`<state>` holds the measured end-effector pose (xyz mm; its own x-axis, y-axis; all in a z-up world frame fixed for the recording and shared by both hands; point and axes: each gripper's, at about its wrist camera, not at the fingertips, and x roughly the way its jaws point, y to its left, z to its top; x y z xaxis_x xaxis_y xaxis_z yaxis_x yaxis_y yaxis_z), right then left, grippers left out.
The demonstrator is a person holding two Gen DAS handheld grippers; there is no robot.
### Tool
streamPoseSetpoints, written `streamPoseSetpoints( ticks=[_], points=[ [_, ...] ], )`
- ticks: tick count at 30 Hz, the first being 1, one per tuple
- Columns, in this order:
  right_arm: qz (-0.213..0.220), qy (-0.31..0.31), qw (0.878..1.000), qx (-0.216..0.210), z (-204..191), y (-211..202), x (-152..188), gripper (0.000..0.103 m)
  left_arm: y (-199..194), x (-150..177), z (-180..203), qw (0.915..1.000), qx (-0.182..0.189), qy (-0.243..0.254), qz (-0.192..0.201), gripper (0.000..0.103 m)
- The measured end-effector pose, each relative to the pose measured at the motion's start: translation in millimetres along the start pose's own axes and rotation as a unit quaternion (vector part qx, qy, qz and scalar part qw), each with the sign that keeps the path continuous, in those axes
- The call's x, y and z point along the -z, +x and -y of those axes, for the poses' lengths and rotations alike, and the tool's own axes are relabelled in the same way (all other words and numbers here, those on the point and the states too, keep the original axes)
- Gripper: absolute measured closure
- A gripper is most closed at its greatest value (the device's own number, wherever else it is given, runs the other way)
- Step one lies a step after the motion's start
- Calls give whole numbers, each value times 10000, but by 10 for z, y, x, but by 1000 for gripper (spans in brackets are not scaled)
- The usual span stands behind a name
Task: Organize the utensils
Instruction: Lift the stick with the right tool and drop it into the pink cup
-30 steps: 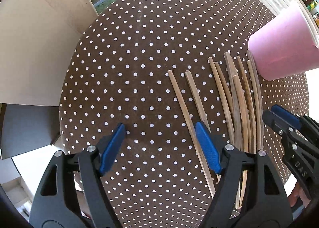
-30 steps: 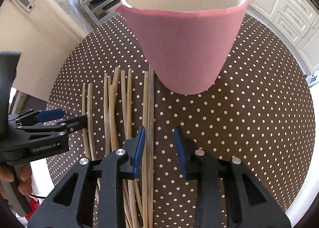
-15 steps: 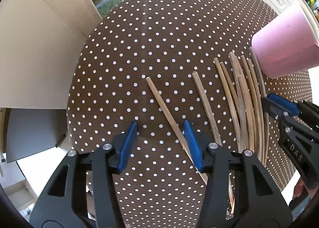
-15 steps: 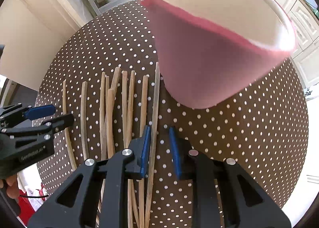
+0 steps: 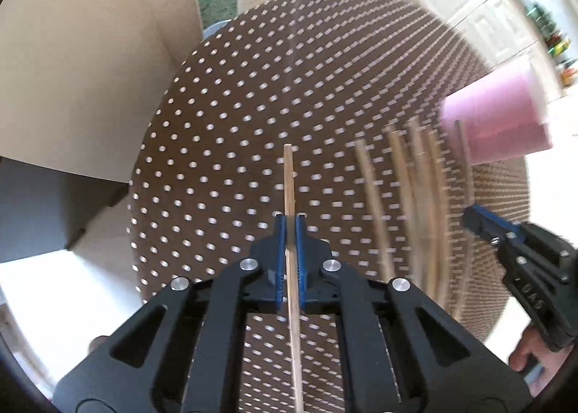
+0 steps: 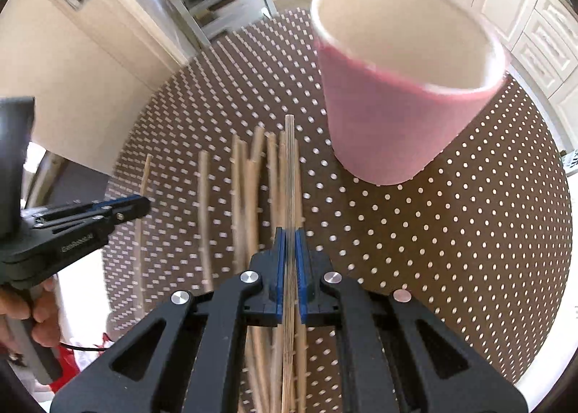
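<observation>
Dotted table (image 5: 253, 106) | pink cup (image 6: 397, 124) near sticks (image 6: 249, 189) | both grippers (image 5: 290, 225) (image 6: 289, 236) clamp one stick each

We've got both wrist fisheyes looking steeply down, close over the dotted surface (image 5: 253, 95). Left sits left of the right one; both share the chopsticks (image 6: 249, 178) and pink cup (image 6: 390, 124).

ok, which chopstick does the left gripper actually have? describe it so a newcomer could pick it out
Start at the round brown polka-dot table with the pink cup at its right. Left of the cup lies a row of loose wooden chopsticks. The one you want is apart on their left, the only one there clamped between the left gripper's blue pads.
</observation>
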<state>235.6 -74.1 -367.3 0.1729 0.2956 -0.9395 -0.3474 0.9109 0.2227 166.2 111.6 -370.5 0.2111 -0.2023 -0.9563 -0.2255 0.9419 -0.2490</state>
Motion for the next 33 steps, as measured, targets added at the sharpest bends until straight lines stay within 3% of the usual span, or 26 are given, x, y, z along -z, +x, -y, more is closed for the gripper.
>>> streamPoseSetpoints(
  ticks=[9,16,23,29,33],
  points=[
    [968,152,9933,-613,15,-800,89,98,-747,3,167,9952,695,318,606,97],
    [1852,99,9805,-642,-19,-1442,92,98,-1500,-11,472,9833,1011,863,1242,97],
    [2697,112,9596,-789,59,-1864,-14,98,-2041,-71,807,9690,1287,1098,1803,97],
    [3510,124,9345,-572,222,-2099,-164,98,-2389,-240,1185,9554,1477,1238,2238,97],
    [3873,117,9212,-359,366,-2110,-283,98,-2453,-447,1406,9506,1390,1273,2468,97]
  ],
)
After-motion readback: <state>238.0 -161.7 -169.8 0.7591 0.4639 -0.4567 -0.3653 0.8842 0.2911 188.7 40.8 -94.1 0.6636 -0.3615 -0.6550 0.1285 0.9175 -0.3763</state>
